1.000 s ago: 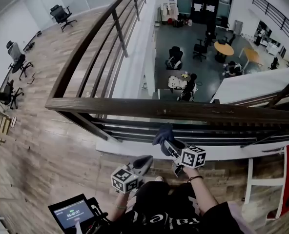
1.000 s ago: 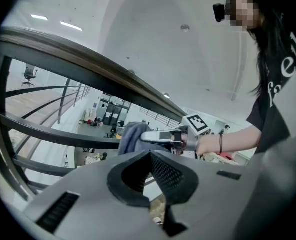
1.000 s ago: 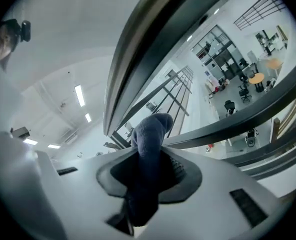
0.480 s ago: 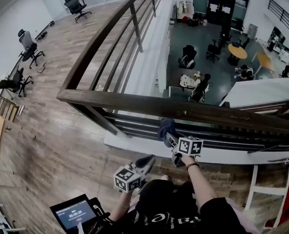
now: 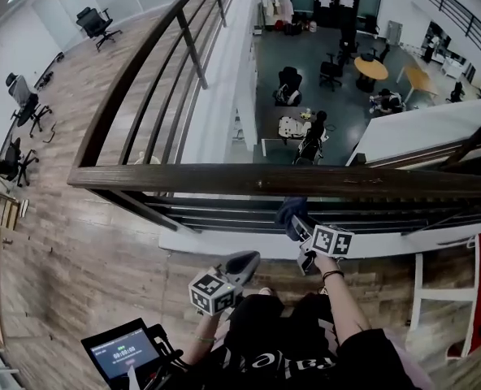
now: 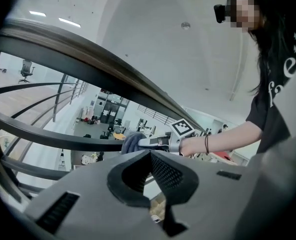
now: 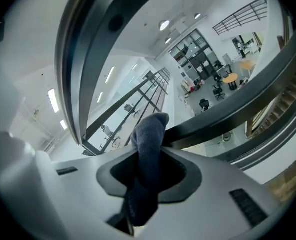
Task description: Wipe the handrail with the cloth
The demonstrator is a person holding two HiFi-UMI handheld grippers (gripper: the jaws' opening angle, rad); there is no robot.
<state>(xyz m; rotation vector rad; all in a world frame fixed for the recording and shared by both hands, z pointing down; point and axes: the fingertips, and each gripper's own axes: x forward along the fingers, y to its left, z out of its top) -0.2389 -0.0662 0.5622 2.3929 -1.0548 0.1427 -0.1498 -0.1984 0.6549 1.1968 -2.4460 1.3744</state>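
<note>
Wood flr [image 5: 54,250]; handrail [image 5: 224,179] over office [image 5: 338,96], cloth [image 5: 290,212] just under.

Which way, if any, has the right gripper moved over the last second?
Yes: the right gripper, shut on the cloth, has risen closer to the handrail and slightly rightward along it.

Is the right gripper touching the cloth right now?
Touching. The right gripper view shows the cloth pinched between the right gripper's jaws, its end sticking out past them.
</note>
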